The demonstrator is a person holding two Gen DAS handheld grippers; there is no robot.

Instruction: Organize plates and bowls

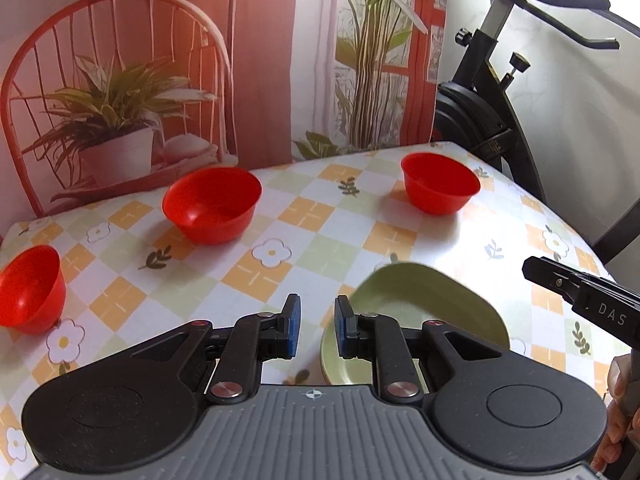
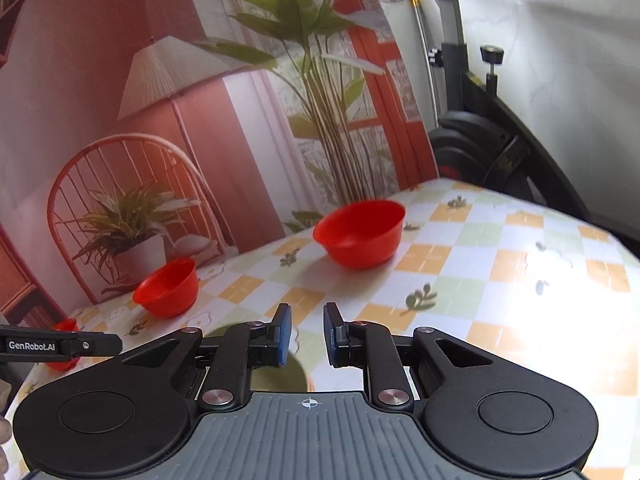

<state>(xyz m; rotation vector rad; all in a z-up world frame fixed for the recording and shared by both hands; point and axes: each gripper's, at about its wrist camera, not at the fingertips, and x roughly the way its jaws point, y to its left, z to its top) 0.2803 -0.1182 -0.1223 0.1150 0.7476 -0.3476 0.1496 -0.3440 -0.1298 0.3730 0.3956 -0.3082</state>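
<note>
With both grippers, left (image 1: 316, 322) and right (image 2: 307, 330), spread and holding nothing, the green plates (image 1: 404, 312) sit at five o'clock on the table (image 1: 440, 240), so I'd gather the three red bowls (image 1: 212, 204) one by one, pinching rims squarely.

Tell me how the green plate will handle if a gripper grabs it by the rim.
The green plate looks thin, rigid and glossy, probably light plastic, so the pads may slip. Its shallow rim gives little to grip. It should slide easily on the smooth tablecloth.
</note>
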